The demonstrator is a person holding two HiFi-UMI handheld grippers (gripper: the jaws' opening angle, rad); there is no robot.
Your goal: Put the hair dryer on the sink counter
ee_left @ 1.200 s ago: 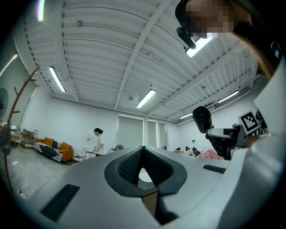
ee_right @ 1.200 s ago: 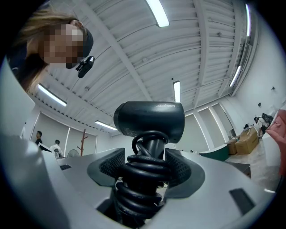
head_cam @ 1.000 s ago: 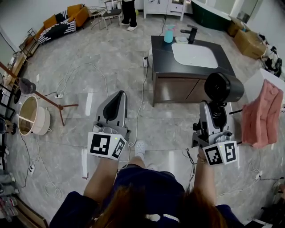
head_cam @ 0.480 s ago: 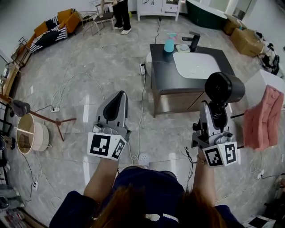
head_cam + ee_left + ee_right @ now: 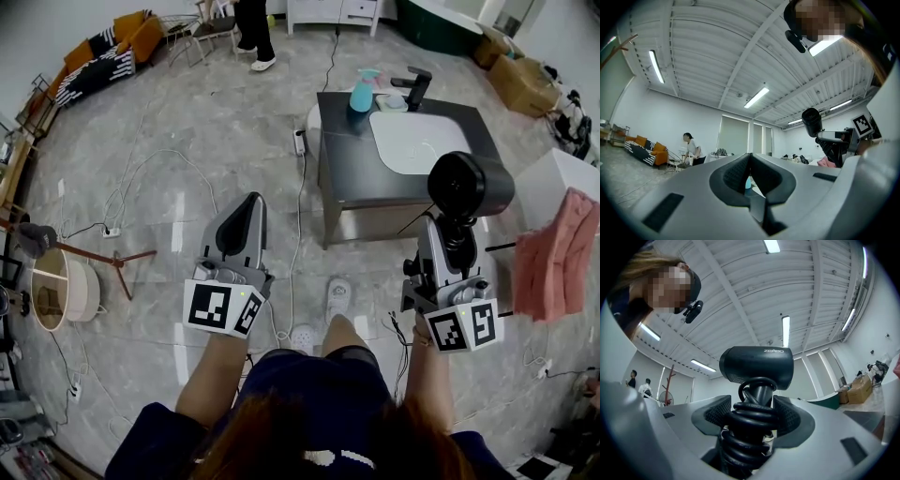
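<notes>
The hair dryer (image 5: 469,187) stands upright in the air with its black barrel on top, gripped by the right claw (image 5: 452,246) - the jaws are closed on the handle, which has its cord coiled round it, as the right gripper view shows plainly. In the head view the barrel sits at about four o'clock of the white basin (image 5: 417,141), over the near right corner of the sink bench (image 5: 349,159), but it is carried above the floor and does not touch the dark top. The left claw (image 5: 242,220), at nine o'clock of the dryer, has its jaws together on nothing. A faucet (image 5: 415,86) and a blue bottle (image 5: 361,94) stand at the bench's far edge, around twelve o'clock. So the pickup looks done - the approach, the setting-down on a bare stretch of bench and the release are left.
</notes>
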